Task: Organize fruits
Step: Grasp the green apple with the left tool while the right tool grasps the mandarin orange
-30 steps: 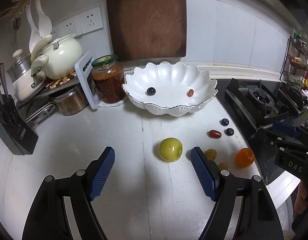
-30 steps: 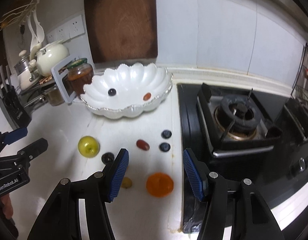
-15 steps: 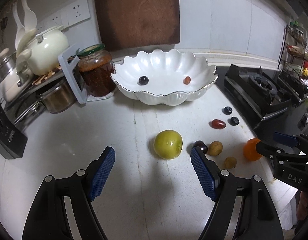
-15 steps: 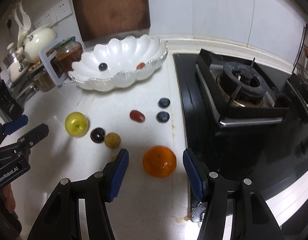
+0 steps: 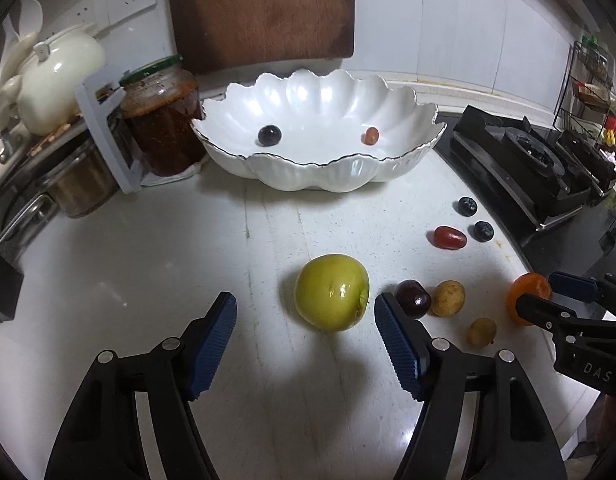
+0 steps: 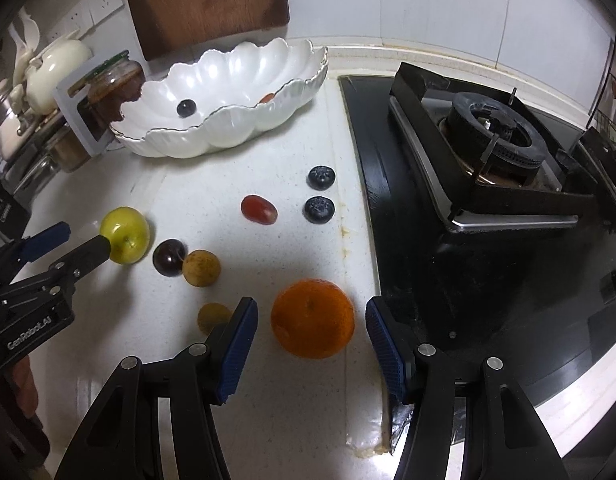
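Note:
A green apple (image 5: 332,292) lies on the white counter just ahead of my open left gripper (image 5: 306,320), partly between its blue pads. An orange (image 6: 313,323) lies between the tips of my open right gripper (image 6: 311,330). A white scalloped bowl (image 5: 320,172) stands at the back and holds a dark grape (image 5: 269,135) and a small brown fruit (image 5: 371,135). Loose on the counter are a dark plum (image 6: 169,257), two tan fruits (image 6: 201,268), a red grape (image 6: 259,209) and two blueberries (image 6: 320,178).
A black gas stove (image 6: 492,152) borders the counter on the right. A jar of red sauce (image 5: 162,124), a white kettle (image 5: 56,80) and a metal pot (image 5: 80,188) stand at the back left. A wooden cutting board (image 5: 264,12) leans on the wall.
Both grippers have moved forward and down. The apple now sits closer to the left pads, and the orange now sits between the right pads. Both stay open.

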Motion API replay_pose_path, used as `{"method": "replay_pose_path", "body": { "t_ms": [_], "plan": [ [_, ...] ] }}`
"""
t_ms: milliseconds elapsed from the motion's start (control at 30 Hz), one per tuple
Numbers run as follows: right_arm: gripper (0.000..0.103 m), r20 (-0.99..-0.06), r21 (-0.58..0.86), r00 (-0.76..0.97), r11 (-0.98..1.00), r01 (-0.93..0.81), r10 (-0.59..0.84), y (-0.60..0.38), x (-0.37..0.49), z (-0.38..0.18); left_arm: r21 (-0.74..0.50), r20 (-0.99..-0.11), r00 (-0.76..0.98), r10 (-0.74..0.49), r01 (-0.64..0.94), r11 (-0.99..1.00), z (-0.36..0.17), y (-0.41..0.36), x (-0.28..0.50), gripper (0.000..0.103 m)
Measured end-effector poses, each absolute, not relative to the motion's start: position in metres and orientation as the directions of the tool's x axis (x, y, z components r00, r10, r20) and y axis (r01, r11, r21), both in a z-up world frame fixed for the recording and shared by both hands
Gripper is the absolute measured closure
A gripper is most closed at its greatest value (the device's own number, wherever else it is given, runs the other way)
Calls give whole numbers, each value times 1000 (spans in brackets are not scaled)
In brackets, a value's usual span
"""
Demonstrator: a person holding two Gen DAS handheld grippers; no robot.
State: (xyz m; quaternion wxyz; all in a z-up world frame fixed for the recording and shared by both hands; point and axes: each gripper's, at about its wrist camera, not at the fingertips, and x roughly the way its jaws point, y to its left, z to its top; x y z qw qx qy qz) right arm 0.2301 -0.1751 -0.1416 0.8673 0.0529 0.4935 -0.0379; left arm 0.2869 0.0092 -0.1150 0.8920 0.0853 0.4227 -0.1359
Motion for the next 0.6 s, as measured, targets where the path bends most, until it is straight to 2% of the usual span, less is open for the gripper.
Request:
{"method": "replay_pose_path", "body": {
  "t_ms": [433, 600],
  "plan": [
    [47, -879, 63, 476, 991, 121, -2, -177, 236, -153, -4, -804, 559, -205, 340, 940, -133, 0, 307, 42],
    [55, -883, 74, 469, 991, 115, 11, -177, 237, -155, -20, -813, 542, -214, 341, 940, -139, -3, 311, 48]
  ]
}}
